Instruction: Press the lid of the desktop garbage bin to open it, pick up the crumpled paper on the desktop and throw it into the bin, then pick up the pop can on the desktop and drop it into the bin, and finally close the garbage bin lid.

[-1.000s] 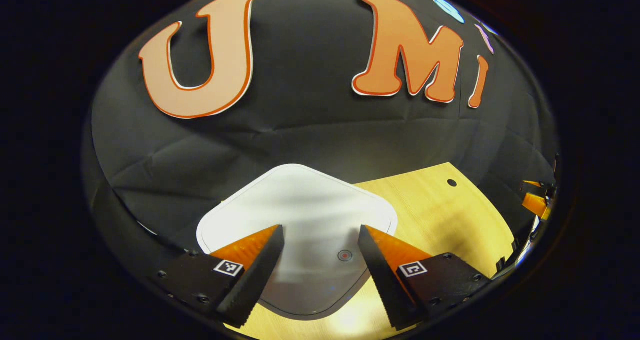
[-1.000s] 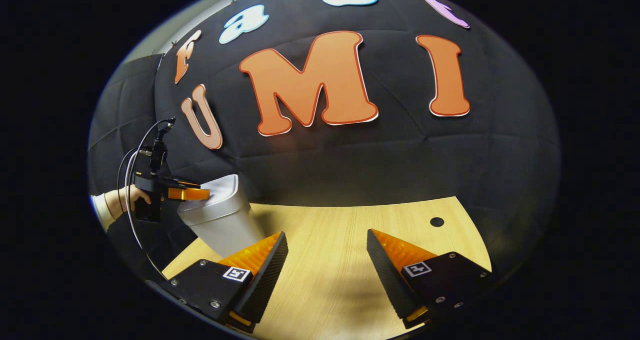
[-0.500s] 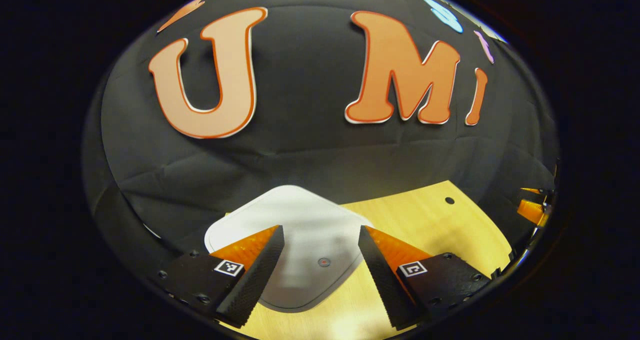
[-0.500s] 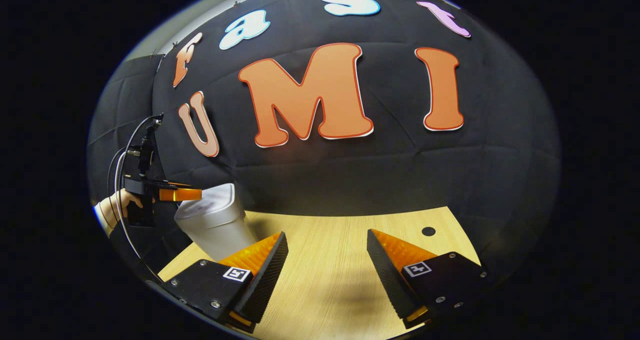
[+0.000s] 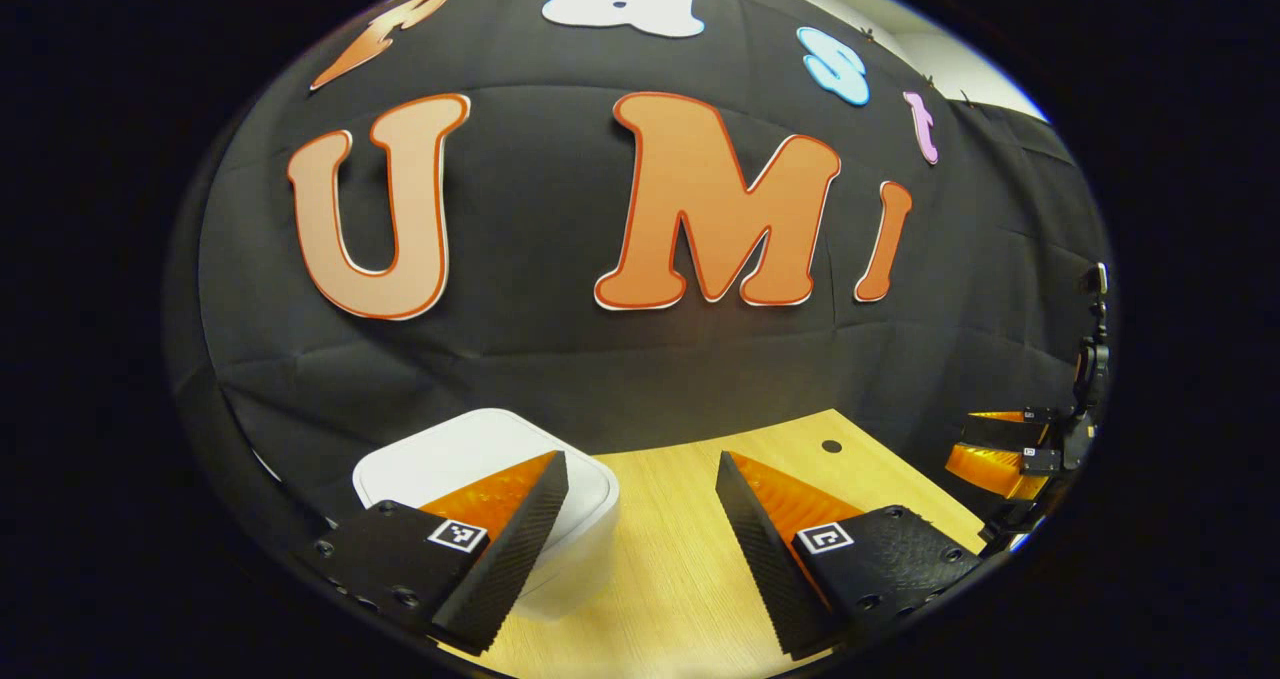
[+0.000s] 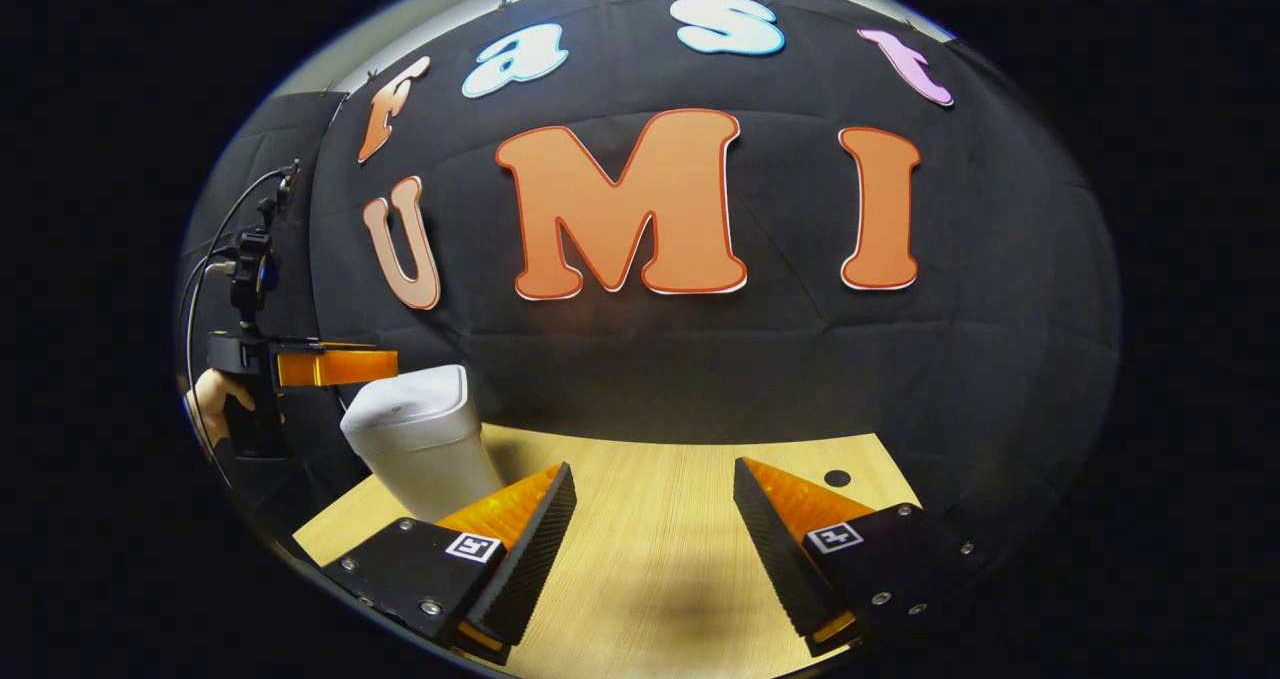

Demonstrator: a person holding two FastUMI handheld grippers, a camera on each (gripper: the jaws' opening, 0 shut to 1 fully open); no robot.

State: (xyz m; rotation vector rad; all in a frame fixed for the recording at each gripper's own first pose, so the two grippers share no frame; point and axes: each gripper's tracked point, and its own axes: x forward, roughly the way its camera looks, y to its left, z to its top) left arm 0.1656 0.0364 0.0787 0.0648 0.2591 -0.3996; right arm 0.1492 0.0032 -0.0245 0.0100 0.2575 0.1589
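Bin (image 6: 420,439) at worktop (image 6: 650,519) left-rear corner, lid down, looks shut. Left gripper (image 5: 640,549) fingers apart, holding nothing, hovering just above/beside bin. Right gripper (image 6: 650,549) fingers apart, over bare worktop. Risk: bin near the edge, sideways knock could tip it. Plenty of room centre/right.

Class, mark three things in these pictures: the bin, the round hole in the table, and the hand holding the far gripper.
bin (image 6: 425,449), right gripper view, on its side wall.
hole (image 6: 837,479), right gripper view, at its centre.
hand (image 6: 208,396), right gripper view, on the knuckles.
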